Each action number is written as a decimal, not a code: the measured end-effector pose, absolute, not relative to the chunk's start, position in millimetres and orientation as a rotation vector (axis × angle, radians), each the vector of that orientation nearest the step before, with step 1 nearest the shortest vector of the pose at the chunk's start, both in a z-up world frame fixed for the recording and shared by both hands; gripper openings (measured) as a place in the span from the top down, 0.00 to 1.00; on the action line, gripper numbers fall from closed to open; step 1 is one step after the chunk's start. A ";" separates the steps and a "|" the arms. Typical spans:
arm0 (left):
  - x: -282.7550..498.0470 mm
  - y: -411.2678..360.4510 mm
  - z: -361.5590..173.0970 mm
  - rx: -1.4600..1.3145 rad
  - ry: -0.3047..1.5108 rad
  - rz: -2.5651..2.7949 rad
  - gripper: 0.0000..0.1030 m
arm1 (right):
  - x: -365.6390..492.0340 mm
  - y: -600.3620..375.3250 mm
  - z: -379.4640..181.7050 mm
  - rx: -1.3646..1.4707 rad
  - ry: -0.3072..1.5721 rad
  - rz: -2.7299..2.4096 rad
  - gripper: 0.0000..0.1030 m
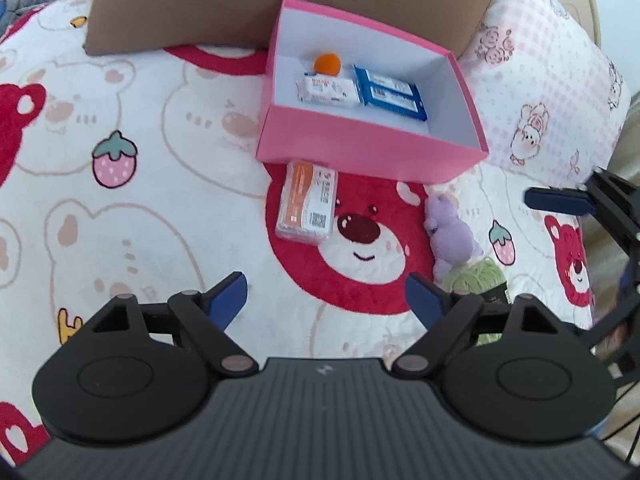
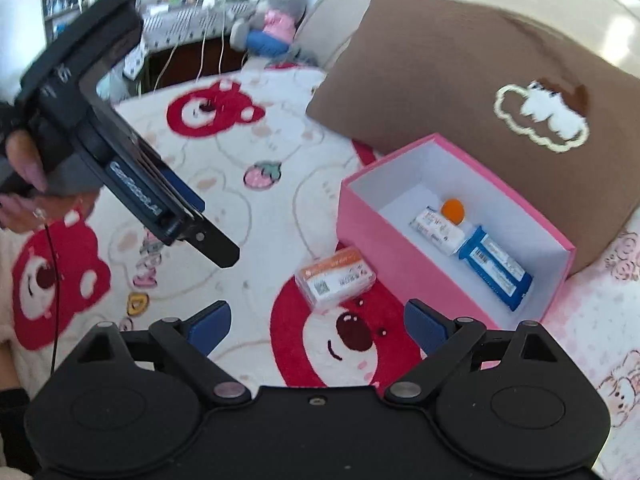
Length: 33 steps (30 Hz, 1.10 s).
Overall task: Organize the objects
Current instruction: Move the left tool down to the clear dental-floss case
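Two grippers hang over a bedspread (image 1: pixel 160 220) printed with red bears and strawberries, and both stand wide open with nothing between their blue pads. Starting at the left of the left wrist view, the spread is bare apart from its print; at the lower middle the left gripper (image 1: pixel 326 300) spreads its fingers well apart over a red bear face. Just above that, near the centre of the frame, an orange-and-white packet (image 1: pixel 307 204) lies flat on the spread, its upper end just beside the near wall of a pink box (image 1: pixel 360 152). The box sits open at upper centre, against a brown cushion (image 1: pixel 240 0) behind it. Inside on its white floor lie a white packet (image 1: pixel 327 90), a small orange ball (image 1: pixel 327 63) just behind it, and two blue packets (image 1: pixel 394 92) side by side to the right. Further right, on the spread below the box's corner, a purple plush toy (image 1: pixel 452 232) lies next to a green ball of yarn (image 1: pixel 478 276). At the right edge the right gripper's blue fingertip shows. In the right wrist view, a hand (image 2: pixel 24 160) at the left edge holds the left gripper's handle, and the right gripper (image 2: pixel 318 326) at lower centre is empty.
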State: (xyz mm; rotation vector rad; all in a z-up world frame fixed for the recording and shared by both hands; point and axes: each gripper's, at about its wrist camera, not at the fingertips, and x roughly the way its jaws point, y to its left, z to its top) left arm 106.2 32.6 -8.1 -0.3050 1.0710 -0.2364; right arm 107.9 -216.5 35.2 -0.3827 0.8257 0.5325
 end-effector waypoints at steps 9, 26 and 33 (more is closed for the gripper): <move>113.4 39.3 -31.3 -0.272 1.090 -0.262 0.10 | 137.2 -205.9 -9.3 -0.424 0.872 0.522 0.07; 128.8 62.4 -86.4 -0.410 1.070 -0.138 0.00 | 165.3 -182.1 -69.7 -0.464 0.777 0.564 0.08; 132.4 59.3 -97.7 -0.528 0.961 -0.173 0.00 | 184.4 -190.5 -82.5 -0.399 0.842 0.614 0.07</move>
